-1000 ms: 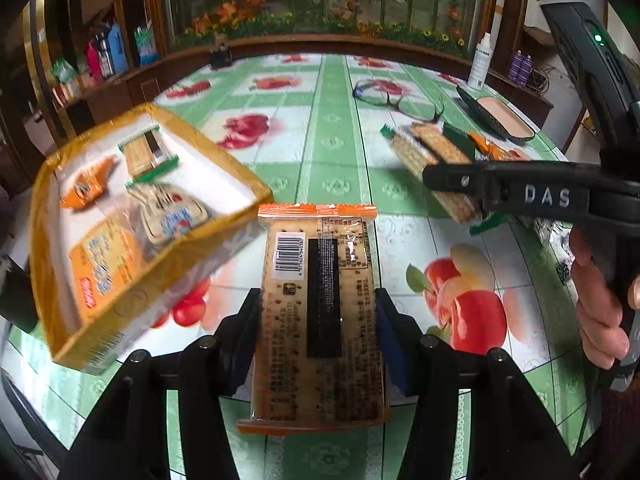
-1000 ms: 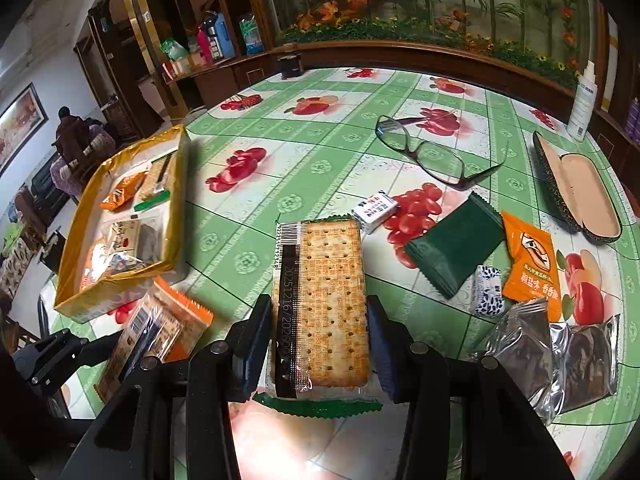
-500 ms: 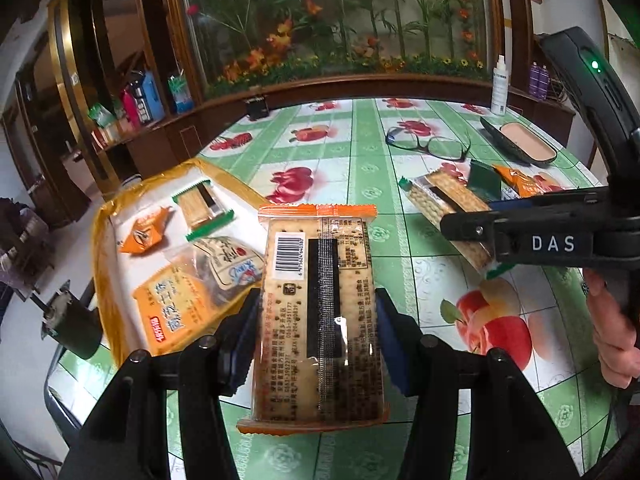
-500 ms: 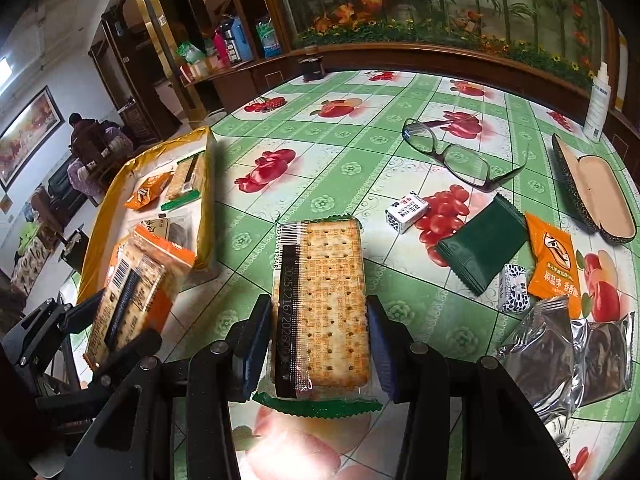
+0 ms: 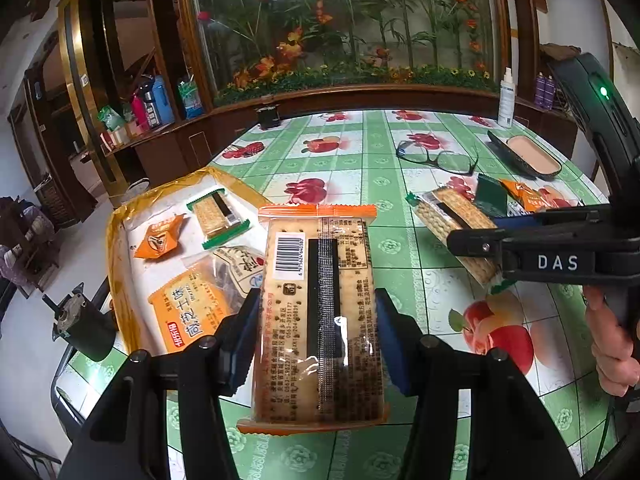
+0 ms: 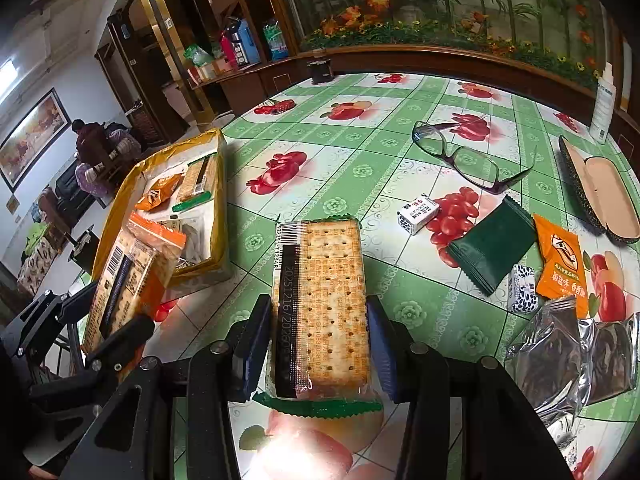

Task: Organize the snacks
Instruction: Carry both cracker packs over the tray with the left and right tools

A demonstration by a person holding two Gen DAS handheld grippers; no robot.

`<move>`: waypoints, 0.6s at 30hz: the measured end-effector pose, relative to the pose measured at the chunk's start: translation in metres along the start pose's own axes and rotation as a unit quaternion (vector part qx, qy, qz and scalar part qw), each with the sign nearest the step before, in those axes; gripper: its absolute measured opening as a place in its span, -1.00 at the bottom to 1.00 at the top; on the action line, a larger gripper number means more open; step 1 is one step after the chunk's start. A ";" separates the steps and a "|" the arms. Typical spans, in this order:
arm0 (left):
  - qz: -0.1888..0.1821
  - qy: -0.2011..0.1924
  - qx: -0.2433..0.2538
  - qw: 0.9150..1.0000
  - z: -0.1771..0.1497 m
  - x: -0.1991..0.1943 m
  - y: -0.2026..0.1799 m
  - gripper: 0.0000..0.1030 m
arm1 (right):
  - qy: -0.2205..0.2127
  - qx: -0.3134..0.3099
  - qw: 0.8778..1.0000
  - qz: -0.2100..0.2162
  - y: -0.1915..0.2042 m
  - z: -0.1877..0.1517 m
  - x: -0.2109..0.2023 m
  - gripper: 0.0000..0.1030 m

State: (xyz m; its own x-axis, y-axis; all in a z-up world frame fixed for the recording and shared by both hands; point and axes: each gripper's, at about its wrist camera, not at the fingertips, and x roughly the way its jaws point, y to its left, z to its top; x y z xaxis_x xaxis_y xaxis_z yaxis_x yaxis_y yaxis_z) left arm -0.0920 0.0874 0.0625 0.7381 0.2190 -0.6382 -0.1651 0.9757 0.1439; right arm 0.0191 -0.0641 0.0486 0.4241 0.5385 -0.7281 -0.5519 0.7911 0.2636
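My left gripper [image 5: 316, 328] is shut on an orange-edged cracker pack [image 5: 320, 312] and holds it above the table, just right of the yellow box [image 5: 116, 248]. The box holds several snack packs. My right gripper [image 6: 318, 332] is shut on a green-edged cracker pack [image 6: 320, 300] held above the table. The left gripper with its orange pack [image 6: 128, 276] shows at the left of the right wrist view, beside the box [image 6: 218, 184]. The right gripper's fingers [image 5: 520, 244] cross the left wrist view at the right.
Loose on the green fruit-print tablecloth [image 6: 360, 168] at the right: a dark green pack [image 6: 492, 248], an orange pack [image 6: 560, 264], two small white candies [image 6: 418, 212], silver packs [image 6: 568, 348]. Glasses [image 6: 460, 156], an open glasses case [image 6: 600, 188] and a white bottle [image 6: 604, 100] lie farther back.
My left gripper has risen and swung with the orange pack, so the yellow box now lies lower and flatter in its view. The right gripper has held the green pack nearly still.
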 end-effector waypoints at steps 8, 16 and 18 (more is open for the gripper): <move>0.010 -0.006 -0.011 1.000 0.001 -0.002 0.012 0.04 | 0.001 0.005 1.000 0.008 0.000 0.001 0.001 -0.03; 0.013 -0.011 -0.019 1.000 0.002 -0.006 0.021 0.04 | 0.005 0.012 1.000 0.028 0.006 0.001 0.004 -0.03; 0.016 -0.015 -0.021 1.000 0.002 -0.008 0.023 0.04 | 0.005 0.013 0.999 0.031 0.009 0.001 0.004 -0.03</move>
State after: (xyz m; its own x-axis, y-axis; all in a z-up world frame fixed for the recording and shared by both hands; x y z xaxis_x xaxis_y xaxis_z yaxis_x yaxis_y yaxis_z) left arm -0.1000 0.1086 0.0725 0.7507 0.2514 -0.6109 -0.2168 0.9673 0.1316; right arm 0.0161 -0.0545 0.0487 0.3824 0.5837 -0.7163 -0.5586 0.7636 0.3239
